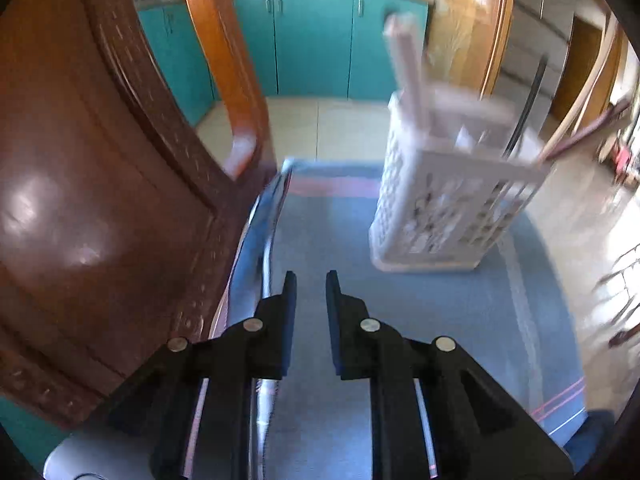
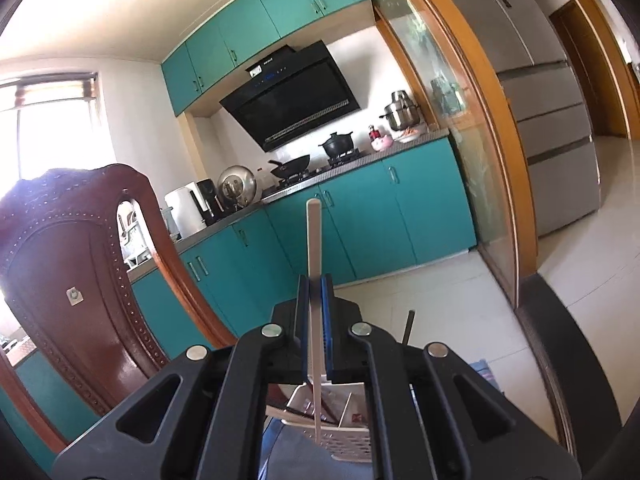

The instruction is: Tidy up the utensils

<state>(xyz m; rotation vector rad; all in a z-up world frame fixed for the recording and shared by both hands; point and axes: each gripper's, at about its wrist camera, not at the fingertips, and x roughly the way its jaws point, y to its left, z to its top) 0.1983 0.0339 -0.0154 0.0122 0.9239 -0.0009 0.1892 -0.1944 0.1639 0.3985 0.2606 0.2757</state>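
Now a pale flat utensil (image 2: 313, 280) is clamped upright in the right gripper (image 2: 317, 280), its long axis held vertical directly over the white basket (image 2: 348, 446) below; the left gripper (image 1: 311, 280) is held narrowly parted, empty, basket ahead-right.

White perforated plastic utensil basket (image 1: 448, 208), rectangular with lattice walls, stands upright on a blue cloth (image 1: 420, 320) covering the surface; motion blur softens its outline. Several utensils stand inside it, handles rising above the rim: a broad pale flat handle (image 1: 408, 76) at the rear left corner, a thin black curved handle (image 1: 528, 108) toward the right, and a dark reddish stick (image 1: 584, 132) leaning out over the right rim. In the right wrist view, a long flat pale utensil handle (image 2: 314, 248) stands near vertical, clamped between the blue pads, its lower end reaching down into the basket (image 2: 348, 436) directly below.
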